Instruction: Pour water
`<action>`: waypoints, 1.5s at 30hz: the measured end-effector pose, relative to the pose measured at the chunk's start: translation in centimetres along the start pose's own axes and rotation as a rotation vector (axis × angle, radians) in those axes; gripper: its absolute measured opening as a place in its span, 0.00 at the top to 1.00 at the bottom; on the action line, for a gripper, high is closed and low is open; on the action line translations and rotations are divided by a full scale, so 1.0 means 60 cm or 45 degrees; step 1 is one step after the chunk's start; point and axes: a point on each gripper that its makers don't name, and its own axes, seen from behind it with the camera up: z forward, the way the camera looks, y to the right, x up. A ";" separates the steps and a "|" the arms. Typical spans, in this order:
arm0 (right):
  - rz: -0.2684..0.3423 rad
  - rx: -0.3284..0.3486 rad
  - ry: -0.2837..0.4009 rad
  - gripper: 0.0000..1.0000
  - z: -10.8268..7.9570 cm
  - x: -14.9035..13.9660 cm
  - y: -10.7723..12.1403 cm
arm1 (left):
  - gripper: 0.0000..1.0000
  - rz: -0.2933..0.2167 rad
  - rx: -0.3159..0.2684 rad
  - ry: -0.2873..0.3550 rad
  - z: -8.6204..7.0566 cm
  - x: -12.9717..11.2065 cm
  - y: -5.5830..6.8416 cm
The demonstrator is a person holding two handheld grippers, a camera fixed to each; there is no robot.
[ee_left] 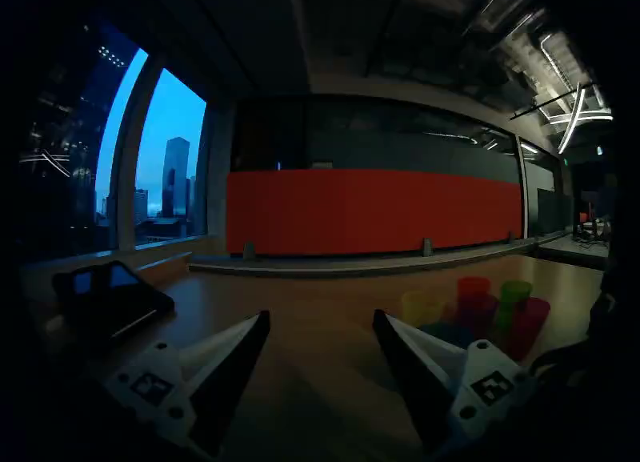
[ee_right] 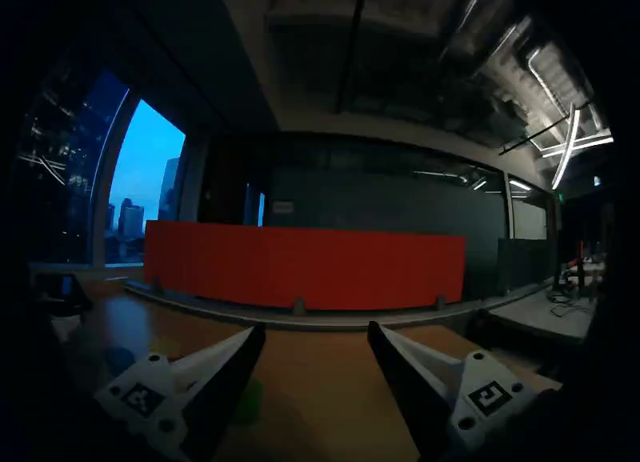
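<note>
The left gripper (ee_left: 320, 314) hovers over the wooden table (ee_left: 336, 290), fingers spread wide and empty. A cluster of coloured cups (ee_left: 480, 310) stands toward the table's right edge, and a dark flat device (ee_left: 112, 298) lies near its left edge. The right gripper (ee_right: 316, 326) is equally wide and empty, with what may be a green cup (ee_right: 250, 399) beside its finger in the dim light.

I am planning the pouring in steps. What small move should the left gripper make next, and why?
Probably turn the left gripper rightward toward the cluster of translucent coloured plastic cups on the wooden table: its jaws stand open, empty; the cups sit to its right.
</note>
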 end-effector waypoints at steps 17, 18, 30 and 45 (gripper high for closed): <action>0.009 0.005 0.022 0.01 -0.012 0.007 0.014 | 0.05 0.001 -0.019 -0.004 0.002 -0.001 0.003; 0.010 0.006 0.024 0.01 -0.012 0.007 0.014 | 0.05 0.002 -0.018 -0.004 0.002 -0.001 0.003; -0.017 0.041 0.053 0.01 -0.002 -0.009 0.015 | 0.05 0.002 -0.019 -0.004 0.001 -0.002 0.004; 0.057 0.031 0.049 0.01 0.019 -0.068 0.039 | 0.05 0.002 -0.019 -0.004 0.002 -0.002 0.004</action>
